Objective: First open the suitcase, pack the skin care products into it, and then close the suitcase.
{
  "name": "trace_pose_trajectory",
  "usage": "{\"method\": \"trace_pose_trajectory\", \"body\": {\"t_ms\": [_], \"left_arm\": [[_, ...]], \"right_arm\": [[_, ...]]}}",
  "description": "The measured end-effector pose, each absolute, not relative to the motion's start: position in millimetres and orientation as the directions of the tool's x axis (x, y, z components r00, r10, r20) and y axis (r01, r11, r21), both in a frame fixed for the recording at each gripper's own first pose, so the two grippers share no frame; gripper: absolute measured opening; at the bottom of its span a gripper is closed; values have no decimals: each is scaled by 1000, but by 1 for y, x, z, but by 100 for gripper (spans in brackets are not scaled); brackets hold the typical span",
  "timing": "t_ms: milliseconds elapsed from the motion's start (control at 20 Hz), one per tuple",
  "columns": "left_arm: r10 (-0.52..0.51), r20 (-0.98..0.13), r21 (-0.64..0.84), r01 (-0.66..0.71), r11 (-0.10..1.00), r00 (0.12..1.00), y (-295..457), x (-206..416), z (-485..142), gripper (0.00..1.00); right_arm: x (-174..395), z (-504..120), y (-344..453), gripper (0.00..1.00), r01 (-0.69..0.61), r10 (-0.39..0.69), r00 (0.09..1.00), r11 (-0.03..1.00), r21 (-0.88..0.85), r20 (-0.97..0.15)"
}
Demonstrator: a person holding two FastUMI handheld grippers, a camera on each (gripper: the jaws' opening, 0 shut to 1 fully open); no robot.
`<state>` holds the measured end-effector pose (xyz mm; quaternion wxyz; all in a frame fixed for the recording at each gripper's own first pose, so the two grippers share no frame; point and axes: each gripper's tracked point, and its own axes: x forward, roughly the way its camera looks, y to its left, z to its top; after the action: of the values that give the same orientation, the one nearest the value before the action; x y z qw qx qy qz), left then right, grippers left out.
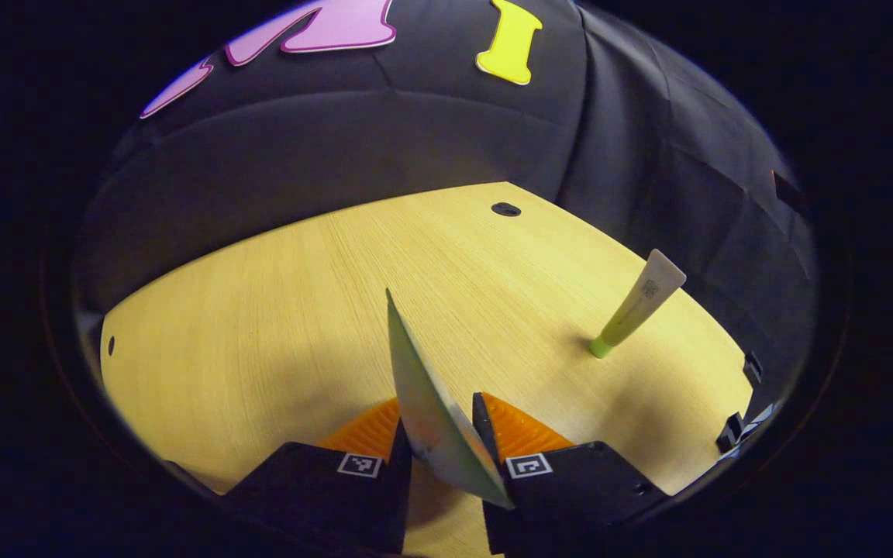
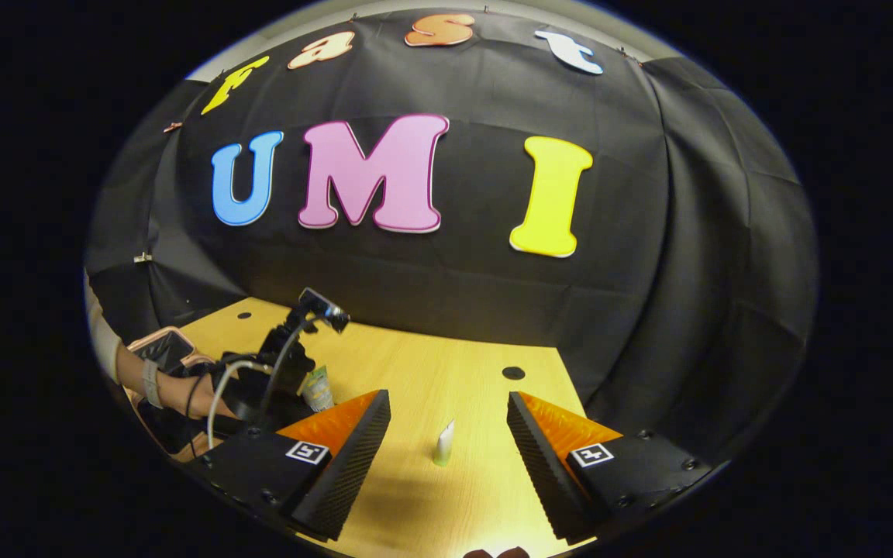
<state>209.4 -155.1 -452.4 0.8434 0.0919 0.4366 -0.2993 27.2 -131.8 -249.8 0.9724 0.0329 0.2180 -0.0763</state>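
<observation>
Left gripper view: the left gripper point(image 1: 440, 434) has its two fingers closed onto a flat squeeze tube point(image 1: 431, 403), one finger pressing each face; the tube is seen edge-on, its crimped end rising up and away from the camera over the table point(image 1: 260, 325); its lower end hangs below the fingers, above the wood. A second tube point(image 1: 639, 304) stands on its green cap toward the right side of the table, pale body leaning up to the right, well apart from the gripped one; a label patch shows on it, too small to make out. A dark round hole point(image 1: 506, 209) sits near the far edge of the table, before the black cloth wall point(image 1: 353, 147).

Right gripper view: the right gripper point(image 2: 446, 438) has its fingers spread wide with nothing between them; the standing tube point(image 2: 444, 444) appears farther off in the gap, upright on the table point(image 2: 446, 380), touched by neither finger. At left, a hand point(image 2: 183, 391) with a band at the wrist holds the left gripper point(image 2: 291, 372), cables trailing from it; the held tube point(image 2: 317, 389) shows at its front, raised off the table. Behind that hand lies a pinkish rounded object point(image 2: 163, 345), partly hidden; whether it is the suitcase, and whether anything lies in it, cannot be told.
</observation>
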Motion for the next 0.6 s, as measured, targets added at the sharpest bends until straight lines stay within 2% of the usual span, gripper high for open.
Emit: {"method": "trace_pose_trajectory", "body": {"t_ms": [100,250,400,450,600], "left_arm": [[-410,-789,-90,575,813,457,-153,208,-439,40],[-444,-765,-124,570,812,467,-151,193,-399,39],[-461,-747,-153,552,820,479,-140,180,-359,42],[-459,-742,-155,542,826,488,-135,176,-347,39],[-421,-747,-123,516,848,514,-101,157,-315,39]], "right_arm": [[34,-293,-132,96,156,-125,865,987,25,-486],[48,-344,-135,97,155,-110,831,987,36,-546],[61,-388,-136,97,155,-72,791,984,85,-608],[67,-404,-133,98,165,-59,776,980,112,-628],[76,-446,-130,97,196,-30,728,966,167,-685]]}}
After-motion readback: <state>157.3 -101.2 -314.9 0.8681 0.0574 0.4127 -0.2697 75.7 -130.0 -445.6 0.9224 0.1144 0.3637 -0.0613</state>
